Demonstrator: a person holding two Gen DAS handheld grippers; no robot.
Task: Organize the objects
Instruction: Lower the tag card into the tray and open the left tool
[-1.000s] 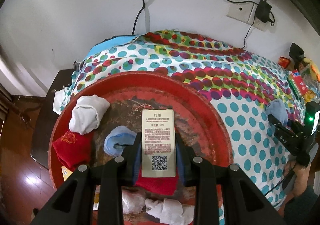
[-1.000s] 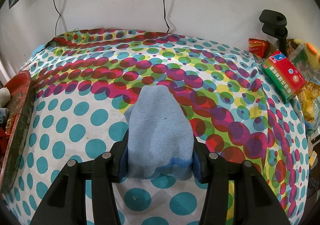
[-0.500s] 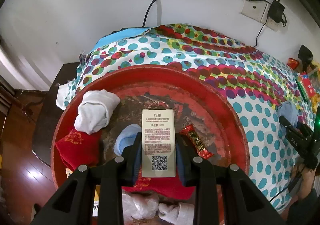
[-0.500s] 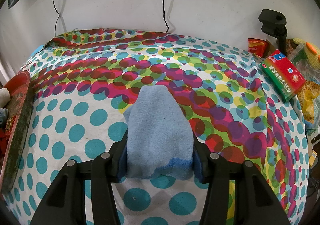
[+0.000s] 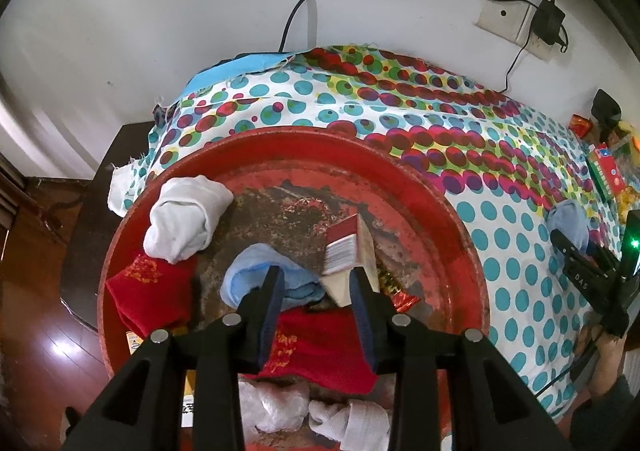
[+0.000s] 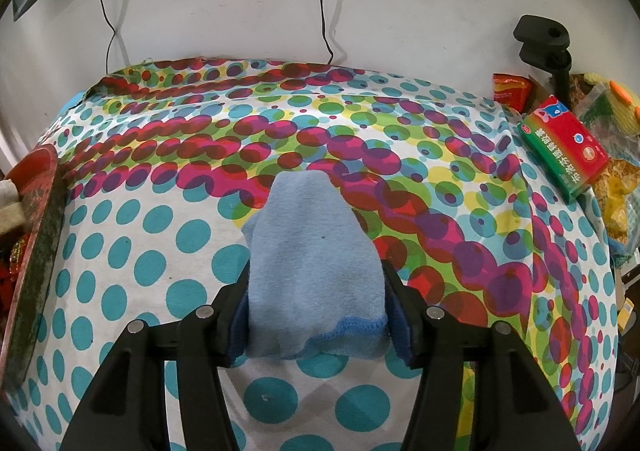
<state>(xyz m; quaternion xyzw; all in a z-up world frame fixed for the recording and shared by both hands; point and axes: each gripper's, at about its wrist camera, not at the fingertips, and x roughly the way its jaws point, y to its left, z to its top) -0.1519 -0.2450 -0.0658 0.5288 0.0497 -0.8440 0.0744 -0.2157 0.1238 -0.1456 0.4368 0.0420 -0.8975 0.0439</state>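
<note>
The big red tray (image 5: 448,203) sits on the spotty cloth (image 6: 160,251) and already has lots of things in it: a white rolled sock (image 5: 186,223), a red sock with gold writing (image 5: 148,295), another red sock (image 5: 316,347) near the front, a light blue sock (image 5: 260,283), a red candy wrapper (image 5: 400,293), and more white socks (image 5: 348,423) and a bit of clear plastic (image 5: 276,407) at the near edge. So a good part of the tidying looks done. The left gripper (image 5: 316,291) hangs over the tray with its jaws opening, and the little box (image 5: 352,255) is tipping over between them; the pads do not seem to press on it, so I think it is dropping into the tray. The right gripper (image 6: 316,315) has a blue sock (image 6: 312,263) between its fingers over the cloth, well away from the tray. Its jaws are opening too, and the sock still fills the gap and touches both pads. That sock is not in the tray yet. At the far right side lies a red and green box (image 6: 564,147) with Chinese writing on it, too small for me to read, beside some snack bags (image 6: 510,91). The gold marks on the red socks look like Chinese letters, but I cannot read them. The other gripper's black body shows the letters "DAS".
</note>
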